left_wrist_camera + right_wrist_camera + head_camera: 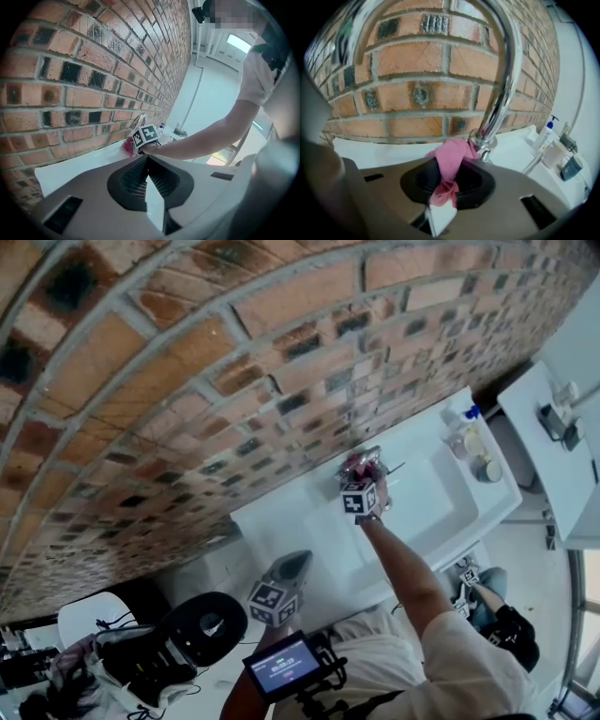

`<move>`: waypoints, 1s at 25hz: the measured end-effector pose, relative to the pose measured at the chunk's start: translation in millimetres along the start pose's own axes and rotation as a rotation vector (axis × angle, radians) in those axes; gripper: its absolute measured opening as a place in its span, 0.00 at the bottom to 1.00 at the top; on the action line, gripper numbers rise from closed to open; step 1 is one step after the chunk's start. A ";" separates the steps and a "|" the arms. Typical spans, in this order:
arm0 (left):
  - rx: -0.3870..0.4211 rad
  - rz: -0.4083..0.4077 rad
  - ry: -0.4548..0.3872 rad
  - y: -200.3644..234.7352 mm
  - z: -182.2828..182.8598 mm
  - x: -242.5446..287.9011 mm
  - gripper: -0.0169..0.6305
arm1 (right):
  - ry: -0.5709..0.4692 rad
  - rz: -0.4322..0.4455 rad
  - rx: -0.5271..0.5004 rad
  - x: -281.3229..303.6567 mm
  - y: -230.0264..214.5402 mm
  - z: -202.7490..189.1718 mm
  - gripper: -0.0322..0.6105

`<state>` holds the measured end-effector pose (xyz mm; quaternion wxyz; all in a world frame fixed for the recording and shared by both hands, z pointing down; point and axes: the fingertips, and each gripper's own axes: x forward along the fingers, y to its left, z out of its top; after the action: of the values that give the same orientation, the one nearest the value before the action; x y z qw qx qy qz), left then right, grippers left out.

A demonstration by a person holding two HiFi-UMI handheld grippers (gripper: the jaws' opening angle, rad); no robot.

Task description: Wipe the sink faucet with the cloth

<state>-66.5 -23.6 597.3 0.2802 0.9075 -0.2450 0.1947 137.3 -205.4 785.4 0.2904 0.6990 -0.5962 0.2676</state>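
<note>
1. Brick wall (187, 381) in red and dark bricks fills the background. A white sink (427, 521) with a flat white surface (384, 150) around it runs along the wall's foot.
2. A curved chrome faucet (506, 84) rises from the back edge of the sink, close against the wall.
3. The right gripper (447, 180) is clamped on a pink cloth (452, 159). The cloth is pinched between the jaws, with one end down toward the camera and the other bunched out in front.
4. That bunched end touches the base of the faucet, at the collar where the spout meets the sink.
5. In the head view the right gripper is held out at arm's length over the basin. Its marker cube (359, 499) sits just on the near side of the faucet, and the cloth shows as a small pink patch at the tip.
6. The left gripper (147, 161) has its jaws together with nothing between them.
7. It is held low and near the person's body, well apart from the faucet, and points toward the wall and sink.
8. The left gripper view shows the person's bare forearm (211, 136) stretched out to the faucet, with the cloth just beside the marker cube.
9. A soap bottle (546, 133) with a blue pump stands on the surface to the right of the faucet. A pale cup (555, 154) stands just beside it.
10. A small lit screen (281, 664) sits at the bottom of the head view, near the left gripper.
</note>
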 end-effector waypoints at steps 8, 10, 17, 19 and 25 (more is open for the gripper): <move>0.001 0.003 -0.028 -7.3 4.9 -4.5 0.01 | -0.135 -0.002 -0.064 -39.1 -21.1 42.1 0.18; 0.005 0.004 -0.035 -9.5 6.4 -5.2 0.01 | -0.154 0.001 -0.071 -44.9 -23.4 47.9 0.18; 0.012 0.009 -0.042 -15.6 7.6 -6.2 0.01 | -0.253 0.017 -0.130 -72.6 -26.0 77.7 0.18; 0.015 0.013 -0.045 -16.7 8.5 -6.7 0.01 | -0.272 0.018 -0.161 -78.6 -27.4 81.3 0.18; 0.006 0.025 -0.057 -18.0 9.1 -6.5 0.01 | -0.373 0.015 -0.396 -108.9 -19.0 96.3 0.18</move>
<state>-59.9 -13.9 579.7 0.2679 0.9104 -0.2636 0.1731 142.9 -199.0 639.1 0.3046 0.6614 -0.6853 0.0143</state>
